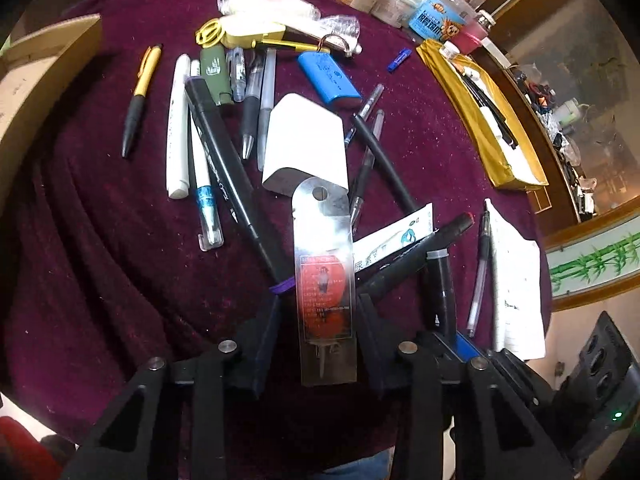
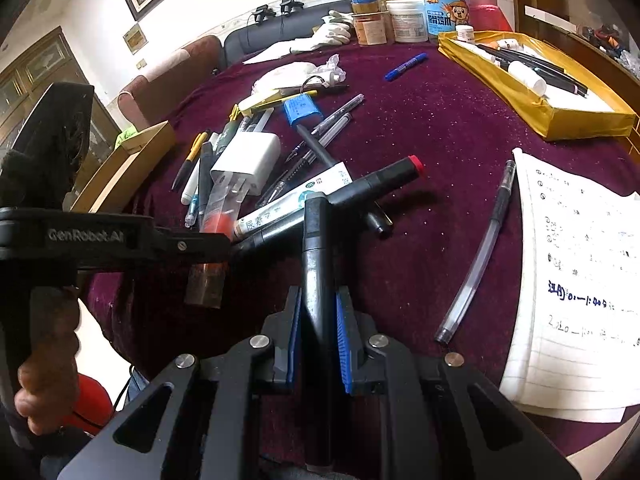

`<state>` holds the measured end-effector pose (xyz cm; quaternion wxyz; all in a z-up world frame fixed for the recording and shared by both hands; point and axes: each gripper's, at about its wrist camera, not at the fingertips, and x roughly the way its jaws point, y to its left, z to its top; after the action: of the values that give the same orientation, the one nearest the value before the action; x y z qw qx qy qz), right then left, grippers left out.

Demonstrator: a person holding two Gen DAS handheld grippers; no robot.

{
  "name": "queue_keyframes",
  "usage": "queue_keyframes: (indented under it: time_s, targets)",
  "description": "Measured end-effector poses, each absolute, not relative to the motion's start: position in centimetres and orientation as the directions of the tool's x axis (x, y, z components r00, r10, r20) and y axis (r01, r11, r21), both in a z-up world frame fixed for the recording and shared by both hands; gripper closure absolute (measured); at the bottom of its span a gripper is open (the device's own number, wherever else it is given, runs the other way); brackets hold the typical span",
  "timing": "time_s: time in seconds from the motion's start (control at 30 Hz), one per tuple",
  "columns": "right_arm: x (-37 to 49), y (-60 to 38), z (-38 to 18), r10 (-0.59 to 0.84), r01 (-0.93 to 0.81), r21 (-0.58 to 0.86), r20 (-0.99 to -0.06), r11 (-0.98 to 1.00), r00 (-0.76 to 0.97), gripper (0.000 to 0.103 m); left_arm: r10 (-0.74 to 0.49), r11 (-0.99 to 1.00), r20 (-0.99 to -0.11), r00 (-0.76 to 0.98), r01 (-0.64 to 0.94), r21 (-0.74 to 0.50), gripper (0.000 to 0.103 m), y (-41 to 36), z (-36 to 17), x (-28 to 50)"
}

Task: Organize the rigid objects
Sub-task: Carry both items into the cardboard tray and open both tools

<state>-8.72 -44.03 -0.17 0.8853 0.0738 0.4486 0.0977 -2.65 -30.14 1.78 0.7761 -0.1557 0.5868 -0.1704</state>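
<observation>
A clear blister pack [image 1: 325, 280] with a red label lies between the fingers of my left gripper [image 1: 319, 300], its far end resting on a white charger [image 1: 308, 144]. The right finger is at the pack's edge and a thin gap shows by the left finger, so the jaws stand open around it. My right gripper [image 2: 319, 296] is shut on the barrel of a black marker [image 2: 318, 248] that points away over the pile. A red-capped black marker [image 2: 376, 180] and a white tube [image 2: 280, 208] lie just beyond its tip. Several pens [image 1: 188, 128] are scattered on the maroon cloth.
A gold tray [image 2: 520, 96] with pens inside stands at the back right. A cardboard box [image 1: 36, 80] sits at the left edge. A written notepad [image 2: 572, 280] and a clear pen [image 2: 476, 256] lie on the right. Jars [image 2: 404, 20] line the back, and a blue battery pack [image 1: 328, 76] lies beyond the charger.
</observation>
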Motion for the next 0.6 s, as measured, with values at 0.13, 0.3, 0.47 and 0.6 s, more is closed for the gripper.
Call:
queue_keyframes:
  time_s: [0.13, 0.3, 0.47, 0.6]
  targets:
    - [-8.6, -43.9, -0.2, 0.241, -0.102, 0.225, -0.774, 0.969, 0.585, 0.088, -0.436, 0.898, -0.848, 0.301, 0.094, -0.429, 0.075, -30.1, 1.6, -2.9]
    - [-8.5, -43.5, 0.8, 0.279, -0.104, 0.275, -0.731, 0.956, 0.623, 0.088, -0.468, 0.878, -0.816, 0.340, 0.076, -0.472, 0.075, -27.0, 3.4, -3.4]
    - [-7.7, -40.0, 3.4, 0.395, -0.199, 0.353, -0.667, 0.914, 0.631, 0.088, -0.459, 0.873, -0.790, 0.407, 0.042, -0.486, 0.075, -20.2, 4.9, -3.9]
    - [-6.0, -35.6, 5.0, 0.480, -0.290, 0.384, -0.654, 0.877, 0.585, 0.088, -0.362, 0.905, -0.784, 0.504, -0.013, -0.426, 0.075, -13.3, 8.1, -4.7]
